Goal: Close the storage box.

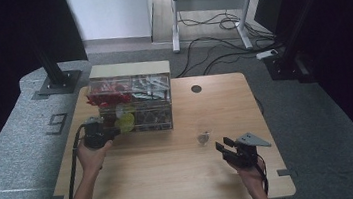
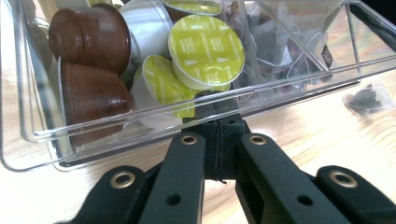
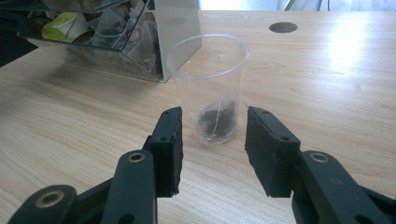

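In the drawer (image 2: pixel 42 135), two brown pods (image 2: pixel 88 35); left fingers (image 2: pixel 187 163) pinch its front, right fingers (image 3: pixel 168 140) apart.

Left gripper (image 1: pixel 113 132) is held out ahead of the left hand (image 1: pixel 91 154), jaws pinched fully together, tips touching. Right gripper (image 1: pixel 223 148) sits low near the table's front right, jaws parted about halfway, pointing forward-left, right hand (image 1: pixel 251 172) behind it.

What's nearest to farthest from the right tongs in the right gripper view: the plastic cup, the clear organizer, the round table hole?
1. plastic cup, straight ahead of the right tongs.
2. clear organizer, farther back, upper left.
3. round table hole, far back, upper right.
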The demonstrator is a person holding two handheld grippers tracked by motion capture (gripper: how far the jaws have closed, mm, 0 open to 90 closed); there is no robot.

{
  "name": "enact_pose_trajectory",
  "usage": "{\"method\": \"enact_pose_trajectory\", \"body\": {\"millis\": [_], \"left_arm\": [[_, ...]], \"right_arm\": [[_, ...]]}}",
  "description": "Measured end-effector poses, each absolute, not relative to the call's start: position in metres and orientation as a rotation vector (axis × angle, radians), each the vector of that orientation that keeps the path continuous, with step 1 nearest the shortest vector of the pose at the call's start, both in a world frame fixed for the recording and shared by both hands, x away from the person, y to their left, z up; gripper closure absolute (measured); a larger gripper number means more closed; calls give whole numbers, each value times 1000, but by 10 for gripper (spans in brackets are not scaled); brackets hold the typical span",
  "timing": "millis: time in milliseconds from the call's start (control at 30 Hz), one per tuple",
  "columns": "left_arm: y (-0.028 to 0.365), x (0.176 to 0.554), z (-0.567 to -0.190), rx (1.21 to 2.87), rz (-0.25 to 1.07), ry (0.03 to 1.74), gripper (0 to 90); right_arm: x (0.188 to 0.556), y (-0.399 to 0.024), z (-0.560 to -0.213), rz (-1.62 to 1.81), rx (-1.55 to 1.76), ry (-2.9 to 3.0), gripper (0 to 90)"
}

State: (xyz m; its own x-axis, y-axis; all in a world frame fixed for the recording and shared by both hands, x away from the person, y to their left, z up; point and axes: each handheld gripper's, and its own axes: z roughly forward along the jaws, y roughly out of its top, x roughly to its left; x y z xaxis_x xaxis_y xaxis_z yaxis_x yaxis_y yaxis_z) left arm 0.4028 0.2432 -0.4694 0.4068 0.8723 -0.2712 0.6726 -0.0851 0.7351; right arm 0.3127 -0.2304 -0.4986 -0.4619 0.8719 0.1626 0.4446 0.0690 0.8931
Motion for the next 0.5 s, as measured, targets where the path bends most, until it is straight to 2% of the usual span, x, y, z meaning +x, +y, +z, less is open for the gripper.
{"method": "enact_pose_trajectory", "body": {"millis": [500], "left_arm": [[245, 400, -480, 1833, 282, 1353, 898]], "right_arm": [[311, -234, -500, 1363, 1318, 1929, 560]]}}
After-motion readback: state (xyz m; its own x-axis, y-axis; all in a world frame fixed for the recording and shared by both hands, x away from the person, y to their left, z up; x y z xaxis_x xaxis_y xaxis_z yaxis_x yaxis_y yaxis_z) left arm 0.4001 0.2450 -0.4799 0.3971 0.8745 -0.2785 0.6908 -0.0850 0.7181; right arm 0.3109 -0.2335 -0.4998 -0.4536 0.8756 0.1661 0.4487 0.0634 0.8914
